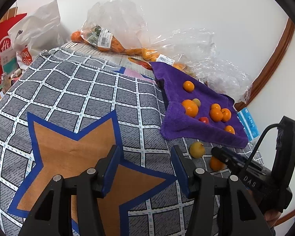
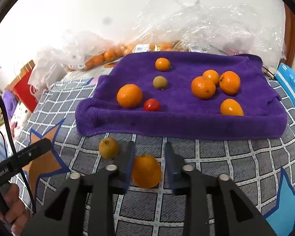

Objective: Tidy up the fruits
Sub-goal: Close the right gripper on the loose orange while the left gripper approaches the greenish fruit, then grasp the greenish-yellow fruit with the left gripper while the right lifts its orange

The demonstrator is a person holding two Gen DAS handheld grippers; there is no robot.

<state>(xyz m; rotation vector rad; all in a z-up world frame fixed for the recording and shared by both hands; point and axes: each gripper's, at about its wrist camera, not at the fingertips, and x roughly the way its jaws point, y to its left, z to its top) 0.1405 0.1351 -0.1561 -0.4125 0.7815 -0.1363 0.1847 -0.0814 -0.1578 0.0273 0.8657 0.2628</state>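
Between the right hand-held gripper's point(image 2: 149, 166) jaws sits an orange point(image 2: 146, 171) on the checked cloth point(image 2: 236, 167); left pad touches it, right pad shows a gap, so no firm grip. Just left of it lies a yellow-green fruit point(image 2: 108, 147). Ahead, a purple towel point(image 2: 186, 122) carries six oranges, one red fruit point(image 2: 152, 104) and one greenish fruit point(image 2: 160, 82). Behind the towel: clear bags point(image 2: 206, 23) with more oranges. Left hand-held gripper point(image 1: 145, 169) stands half open, empty, over the star print point(image 1: 72, 153).
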